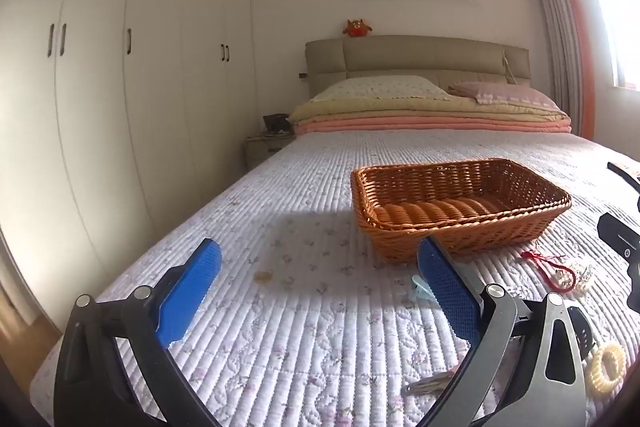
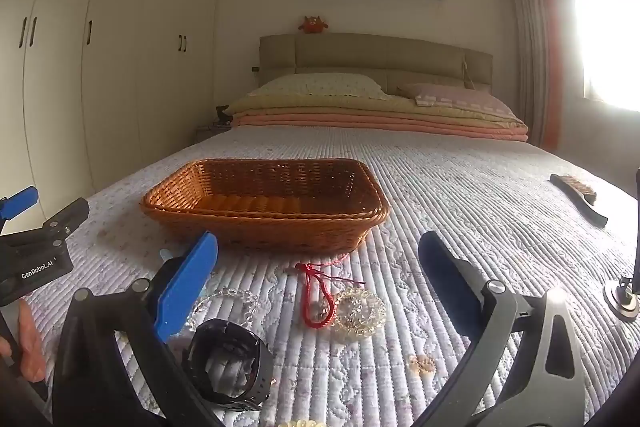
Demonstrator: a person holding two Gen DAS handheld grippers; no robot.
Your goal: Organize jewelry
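An empty brown wicker basket (image 1: 460, 211) (image 2: 264, 203) sits on the quilted bed. In front of it lie a red cord bracelet (image 2: 316, 295) (image 1: 552, 269), a clear bead bracelet (image 2: 358, 313), another clear bead strand (image 2: 228, 297), a black watch (image 2: 230, 363), a small gold piece (image 2: 422, 363) and a yellow coil hair tie (image 1: 608, 367). A light blue clip (image 1: 422, 289) lies by my left gripper's right finger. My left gripper (image 1: 320, 295) is open and empty, left of the jewelry. My right gripper (image 2: 320, 291) is open and empty, just above the red cord bracelet.
A dark brush (image 2: 578, 199) lies on the bed at right. Folded blankets and pillows (image 2: 376, 107) are at the headboard. White wardrobes (image 1: 120, 87) line the left wall. A small stand base (image 2: 624, 299) rests at far right.
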